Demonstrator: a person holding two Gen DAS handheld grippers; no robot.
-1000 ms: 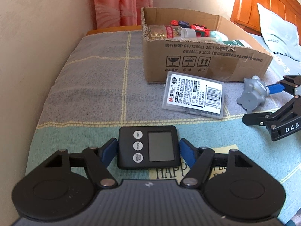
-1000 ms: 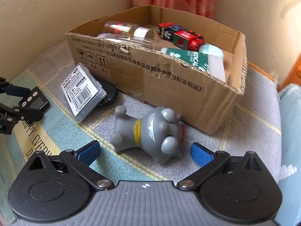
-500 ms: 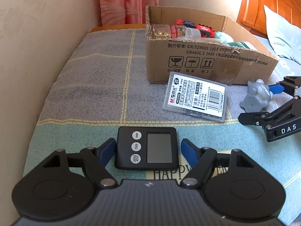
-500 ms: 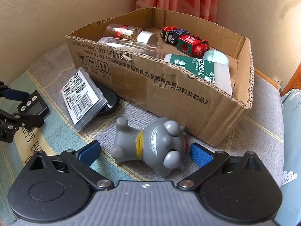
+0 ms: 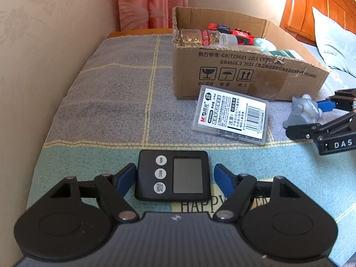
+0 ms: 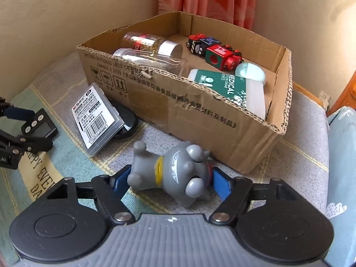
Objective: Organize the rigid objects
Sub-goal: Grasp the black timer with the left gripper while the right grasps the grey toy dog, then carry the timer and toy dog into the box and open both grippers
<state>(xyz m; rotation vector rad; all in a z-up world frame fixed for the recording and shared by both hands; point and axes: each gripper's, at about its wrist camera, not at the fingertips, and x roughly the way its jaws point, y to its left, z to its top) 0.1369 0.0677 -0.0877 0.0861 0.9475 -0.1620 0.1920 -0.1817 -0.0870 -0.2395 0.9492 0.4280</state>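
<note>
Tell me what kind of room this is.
Most likely a bedroom: a wooden headboard with a pillow against it, a checked bedcover under the cardboard box, and pink curtains at the wall.

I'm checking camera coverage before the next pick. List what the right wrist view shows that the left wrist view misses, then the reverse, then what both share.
Only the right wrist view shows the black round object under the clear plastic case, the box floor, and the whole toy train.

Only the left wrist view shows the timer's MIN, SEC and STOP/START buttons legibly, plus the wooden headboard and pillow.

Both show the cardboard box, the case, the timer, the grey toy figure, and both grippers, left and right, each open around its object.
</note>
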